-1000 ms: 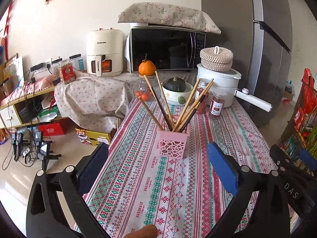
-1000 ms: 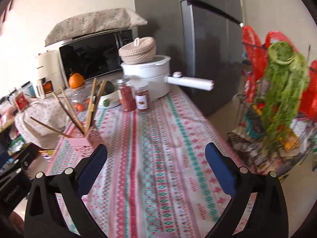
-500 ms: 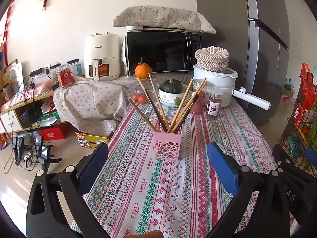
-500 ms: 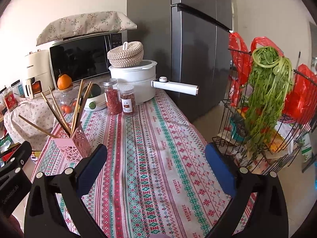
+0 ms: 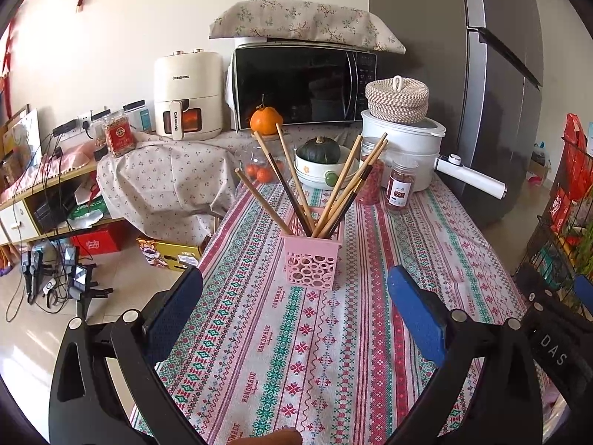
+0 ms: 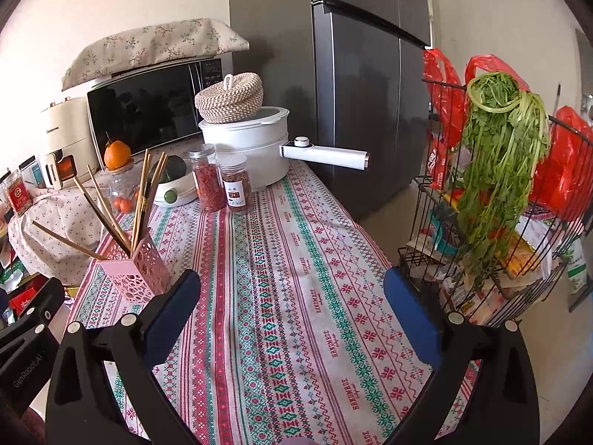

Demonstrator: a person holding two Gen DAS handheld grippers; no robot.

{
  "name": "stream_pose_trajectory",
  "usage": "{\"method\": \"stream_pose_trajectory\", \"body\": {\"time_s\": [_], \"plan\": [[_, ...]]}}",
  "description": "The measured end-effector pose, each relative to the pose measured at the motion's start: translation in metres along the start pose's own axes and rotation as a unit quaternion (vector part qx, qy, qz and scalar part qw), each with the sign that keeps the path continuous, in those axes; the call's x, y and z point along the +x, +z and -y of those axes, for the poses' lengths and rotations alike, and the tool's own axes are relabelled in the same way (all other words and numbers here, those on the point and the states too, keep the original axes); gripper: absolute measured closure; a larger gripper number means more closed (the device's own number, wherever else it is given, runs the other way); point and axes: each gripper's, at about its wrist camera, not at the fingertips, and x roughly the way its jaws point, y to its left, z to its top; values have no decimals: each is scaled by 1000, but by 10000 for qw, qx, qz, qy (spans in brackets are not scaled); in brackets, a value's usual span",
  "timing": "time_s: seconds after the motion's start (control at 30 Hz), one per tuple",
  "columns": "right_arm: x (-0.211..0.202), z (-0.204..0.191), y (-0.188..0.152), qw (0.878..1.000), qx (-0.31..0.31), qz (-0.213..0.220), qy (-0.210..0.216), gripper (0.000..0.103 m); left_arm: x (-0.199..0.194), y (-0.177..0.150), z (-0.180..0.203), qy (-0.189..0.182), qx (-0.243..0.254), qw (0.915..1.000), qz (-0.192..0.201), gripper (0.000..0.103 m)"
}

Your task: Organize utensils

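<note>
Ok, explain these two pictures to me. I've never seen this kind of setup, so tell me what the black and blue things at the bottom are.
There is no robot here: a person holds a two-finger gripper in each hand, and each carries a fisheye camera looking along its fingers. One picture comes from the left gripper, the other from the right gripper. The blue parts are finger pads. Both grippers are open and hold nothing. On the patterned tablecloth stands a pink holder full of chopsticks. Behind it are two spice jars, a white pot and a microwave.
</note>
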Motion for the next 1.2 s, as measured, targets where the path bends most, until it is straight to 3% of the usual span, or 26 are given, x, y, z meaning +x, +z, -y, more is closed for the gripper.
{"method": "stream_pose_trajectory", "body": {"time_s": [1.2], "plan": [[6,4,-2,9999,58,-129,-7,7,5,-5,0,60,-65,9999,-139,7]]}}
